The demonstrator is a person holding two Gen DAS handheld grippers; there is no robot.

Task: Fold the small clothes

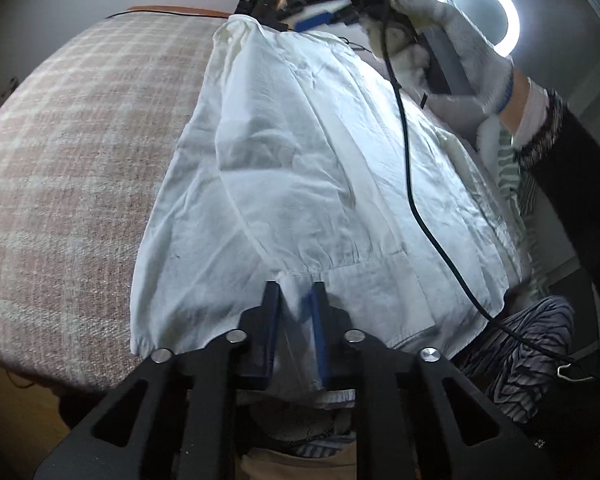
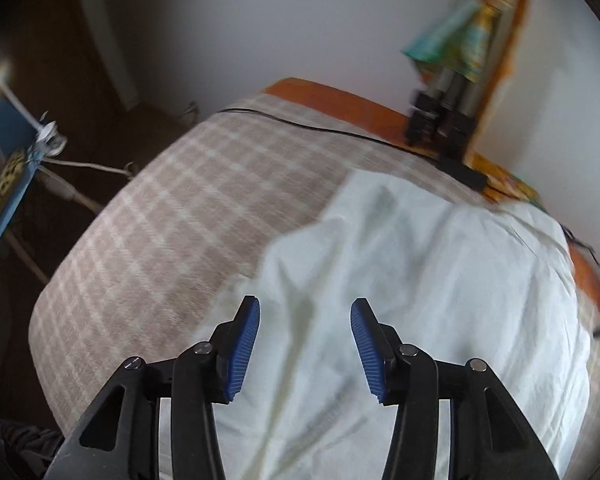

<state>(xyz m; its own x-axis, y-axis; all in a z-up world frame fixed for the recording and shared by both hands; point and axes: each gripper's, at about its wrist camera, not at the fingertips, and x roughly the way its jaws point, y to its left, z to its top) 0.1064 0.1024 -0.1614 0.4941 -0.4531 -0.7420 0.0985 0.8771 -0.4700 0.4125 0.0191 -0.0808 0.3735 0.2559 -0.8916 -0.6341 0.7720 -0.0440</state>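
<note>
Pink-and-cream checked blanket [image 1: 60, 168] covers bed. White crumpled cotton garment [image 1: 300, 184] lies spread on blanket's right half, creased, gathered seam at near edge. Gloved right hand [image 1: 452, 40] raised above garment's far end. Left gripper [image 1: 296, 300] nips garment's near hem fold. Right gripper [image 2: 305, 312] half-spread above garment, nothing between pads.

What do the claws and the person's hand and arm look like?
Each claw, left and right, has black arms with silver bolts and ribbed blue pads. The hand wears a fuzzy white glove with a blue cuff stripe, a black cable hangs below it, and the sleeve is dark.
</note>
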